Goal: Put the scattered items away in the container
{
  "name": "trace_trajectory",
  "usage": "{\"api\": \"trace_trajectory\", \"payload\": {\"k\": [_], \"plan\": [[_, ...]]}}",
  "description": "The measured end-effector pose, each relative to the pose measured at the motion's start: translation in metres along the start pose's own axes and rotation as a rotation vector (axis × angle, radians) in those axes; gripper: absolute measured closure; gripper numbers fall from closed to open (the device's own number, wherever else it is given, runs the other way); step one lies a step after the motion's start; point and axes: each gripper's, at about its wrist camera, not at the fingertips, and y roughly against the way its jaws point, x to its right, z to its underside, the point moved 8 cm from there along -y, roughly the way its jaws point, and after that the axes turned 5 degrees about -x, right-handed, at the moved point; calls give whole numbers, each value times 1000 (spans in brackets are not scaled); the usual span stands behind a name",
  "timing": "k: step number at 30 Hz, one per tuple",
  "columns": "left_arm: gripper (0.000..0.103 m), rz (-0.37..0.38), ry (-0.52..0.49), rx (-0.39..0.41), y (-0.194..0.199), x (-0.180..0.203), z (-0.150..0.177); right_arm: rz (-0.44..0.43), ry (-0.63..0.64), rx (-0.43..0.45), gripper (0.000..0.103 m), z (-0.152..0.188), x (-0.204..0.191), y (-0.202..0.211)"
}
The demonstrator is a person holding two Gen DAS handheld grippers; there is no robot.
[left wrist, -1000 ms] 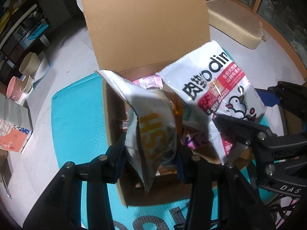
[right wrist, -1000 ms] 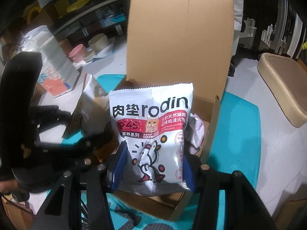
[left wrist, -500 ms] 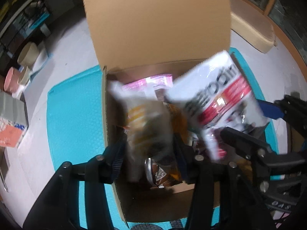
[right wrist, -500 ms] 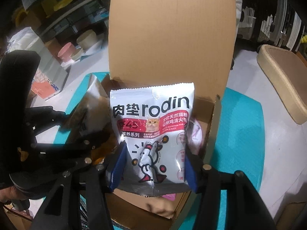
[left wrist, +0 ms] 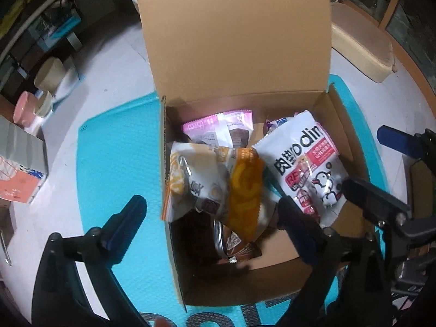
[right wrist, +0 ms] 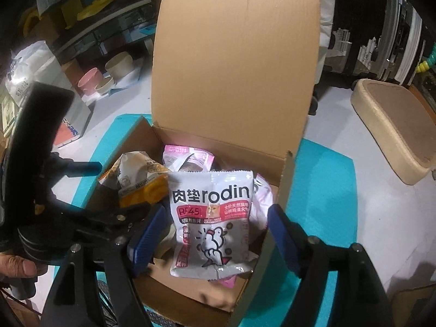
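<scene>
An open cardboard box (left wrist: 174, 245) (right wrist: 275, 218) with its lid raised stands on a teal mat (left wrist: 114, 169). Inside lie an orange-and-white snack bag (left wrist: 201, 179) (right wrist: 139, 179), a white "rodin" pet-food pouch (left wrist: 305, 166) (right wrist: 212, 220), a pink packet (left wrist: 218, 130) (right wrist: 188, 158) and a small can (left wrist: 220, 234). My left gripper (left wrist: 212, 220) is open above the box with the snack bag loose below it. My right gripper (right wrist: 212, 237) is open, its jaws apart on either side of the rodin pouch, which rests in the box.
Pink and beige bowls (left wrist: 32, 98) (right wrist: 106, 79) and a patterned carton (left wrist: 19, 169) sit on the floor to the left. A beige cushion (left wrist: 362, 49) (right wrist: 395, 130) lies at the right. Shelving stands behind.
Both grippers opened. The snack bag dropped from my left gripper and the rodin pouch from my right; both now rest in the box.
</scene>
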Motion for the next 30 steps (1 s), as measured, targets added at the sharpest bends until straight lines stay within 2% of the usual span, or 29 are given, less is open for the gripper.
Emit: {"api": "trace_trajectory", "payload": {"k": [10,19,23,30], "plan": [[5,-13,-42,16,33,5,25,45,21,9,25,17,1,26],[5,-45,-64,76,75,6,44,57,13,37,20,34,-8,62],[5,-89,-81,95,89,5,55,59,7,45,19,46,-13,78],[5,-86,-97,93,106,6,84,71,-7,33,17,71,-17,94]]}}
